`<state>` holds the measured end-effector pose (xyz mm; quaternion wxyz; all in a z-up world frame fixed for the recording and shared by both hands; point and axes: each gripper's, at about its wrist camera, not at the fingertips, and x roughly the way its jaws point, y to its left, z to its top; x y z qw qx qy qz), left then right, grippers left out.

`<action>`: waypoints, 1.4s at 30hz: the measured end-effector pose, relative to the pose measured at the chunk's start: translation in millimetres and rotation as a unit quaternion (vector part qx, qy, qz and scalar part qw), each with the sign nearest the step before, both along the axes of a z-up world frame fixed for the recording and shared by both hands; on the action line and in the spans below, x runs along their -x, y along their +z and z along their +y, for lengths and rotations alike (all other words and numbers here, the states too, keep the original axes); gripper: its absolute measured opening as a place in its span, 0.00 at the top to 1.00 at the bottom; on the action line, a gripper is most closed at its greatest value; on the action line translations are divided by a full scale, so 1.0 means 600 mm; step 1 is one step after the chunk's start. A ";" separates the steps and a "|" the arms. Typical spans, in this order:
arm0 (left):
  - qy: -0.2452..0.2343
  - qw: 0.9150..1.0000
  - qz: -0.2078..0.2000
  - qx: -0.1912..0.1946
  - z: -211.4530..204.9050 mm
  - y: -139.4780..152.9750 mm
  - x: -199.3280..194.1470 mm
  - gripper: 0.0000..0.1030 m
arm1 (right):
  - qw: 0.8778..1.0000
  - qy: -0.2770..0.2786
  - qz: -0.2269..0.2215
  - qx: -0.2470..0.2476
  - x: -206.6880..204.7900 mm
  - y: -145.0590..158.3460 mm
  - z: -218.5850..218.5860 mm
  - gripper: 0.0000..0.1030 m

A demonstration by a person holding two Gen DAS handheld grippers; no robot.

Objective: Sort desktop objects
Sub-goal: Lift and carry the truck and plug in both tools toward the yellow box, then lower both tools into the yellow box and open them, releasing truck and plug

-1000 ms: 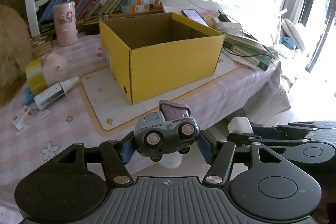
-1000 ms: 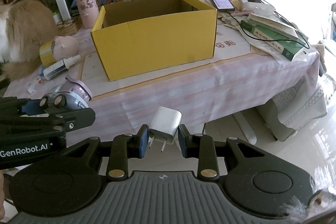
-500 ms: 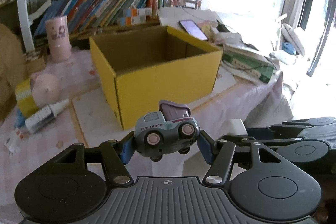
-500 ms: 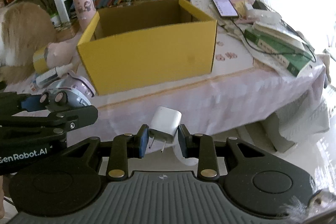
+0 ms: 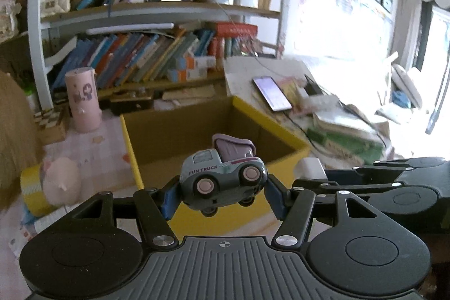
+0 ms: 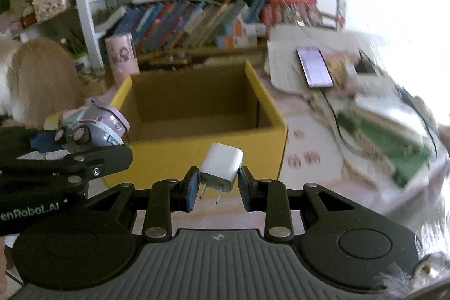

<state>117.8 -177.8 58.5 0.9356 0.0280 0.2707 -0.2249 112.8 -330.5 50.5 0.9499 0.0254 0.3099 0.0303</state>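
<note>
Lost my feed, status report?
Left tool shut on toy truck. Right tool shut on white charger. Yellow box ahead, open, nothing blocking.

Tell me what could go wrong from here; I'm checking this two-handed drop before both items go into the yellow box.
1. The left gripper and right gripper travel side by side toward one yellow box; they could knock together above it.
2. The toy truck is rounded and pinched at its ends, so it may twist or slip out.
3. The white charger sits tilted between the jaws, prongs down; released early, it could land on the tablecloth in front of the box.
</note>
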 end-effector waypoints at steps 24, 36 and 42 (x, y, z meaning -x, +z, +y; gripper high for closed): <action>0.100 0.993 0.051 -0.024 -0.059 -0.024 -0.216 0.40 | 0.965 0.214 0.027 0.147 -0.274 -0.023 -0.029 0.73; 0.100 0.983 0.133 -0.075 -0.085 -0.085 -0.303 0.40 | 0.888 0.359 0.077 0.277 -0.360 -0.090 0.025 0.72; 0.103 0.976 0.173 -0.081 -0.087 -0.096 -0.320 0.40 | 0.860 0.401 0.103 0.299 -0.387 -0.109 0.038 0.72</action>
